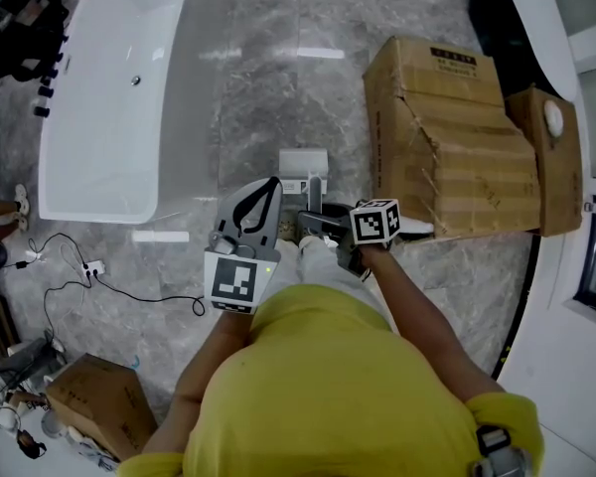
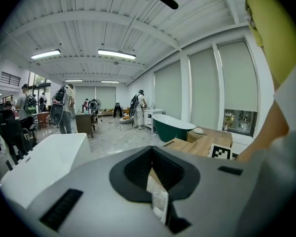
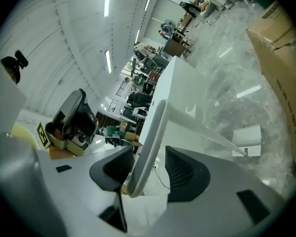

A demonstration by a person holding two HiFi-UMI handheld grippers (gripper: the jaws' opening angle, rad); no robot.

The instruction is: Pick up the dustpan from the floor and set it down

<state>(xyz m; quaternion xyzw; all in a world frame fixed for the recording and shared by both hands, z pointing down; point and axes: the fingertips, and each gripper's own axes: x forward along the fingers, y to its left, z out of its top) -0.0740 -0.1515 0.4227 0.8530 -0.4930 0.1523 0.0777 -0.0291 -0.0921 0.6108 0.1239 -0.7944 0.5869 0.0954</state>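
Observation:
The dustpan's pale pan [image 1: 303, 166] rests on the grey marble floor just ahead of me, and its long handle [image 1: 315, 193] rises toward my right gripper [image 1: 314, 223]. In the right gripper view the grey-white handle [image 3: 149, 137] runs between the jaws of the right gripper [image 3: 149, 151]. It leans on the left pad, with a gap to the right pad, so the gripper is open around it. The pan [image 3: 248, 140] lies beyond on the floor. My left gripper [image 1: 274, 183] hangs to the left of the handle, shut and empty, its fingertips meeting [image 2: 152, 149].
A white bathtub [image 1: 119, 87] stands at the left and a stack of cardboard boxes [image 1: 447, 137] at the right. A power strip with cables [image 1: 91, 267] and a small box [image 1: 101, 401] lie at the lower left. People [image 2: 64, 107] stand far off.

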